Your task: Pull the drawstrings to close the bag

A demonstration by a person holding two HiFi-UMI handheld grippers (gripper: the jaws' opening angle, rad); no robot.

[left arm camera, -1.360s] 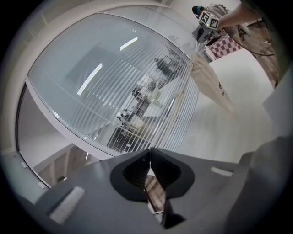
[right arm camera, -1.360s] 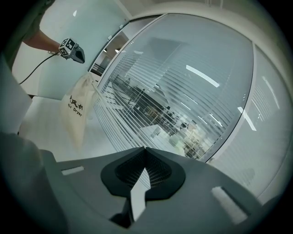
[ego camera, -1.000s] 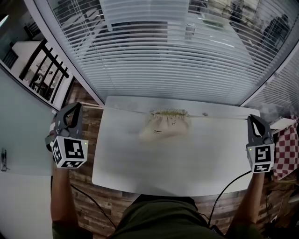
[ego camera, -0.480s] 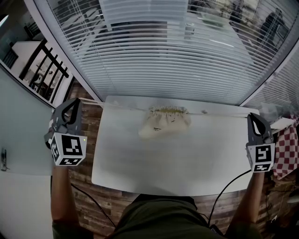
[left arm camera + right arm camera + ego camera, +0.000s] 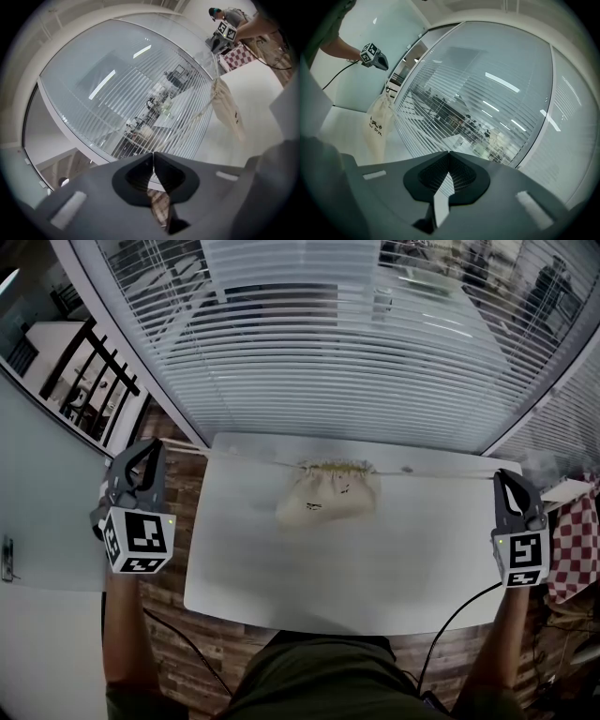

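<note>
Pulling step under way: pinching left drawstring point(image 5: 253, 458) in left gripper point(image 5: 150, 450) and right drawstring point(image 5: 450, 472) in right gripper point(image 5: 507, 476), both jaws clamped fully on cord. Bag point(image 5: 330, 495) lying upper centre of table point(image 5: 375, 568), mouth looking gathered. Next, probably: checking for remaining gap, drawing outward if needed, otherwise letting go.

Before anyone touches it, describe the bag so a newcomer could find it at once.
Find the white table by the window blinds. At the middle of its far edge lies a cream cloth bag with small dark print. It alone has a puckered top, with a taut drawstring running out to each side.
</note>
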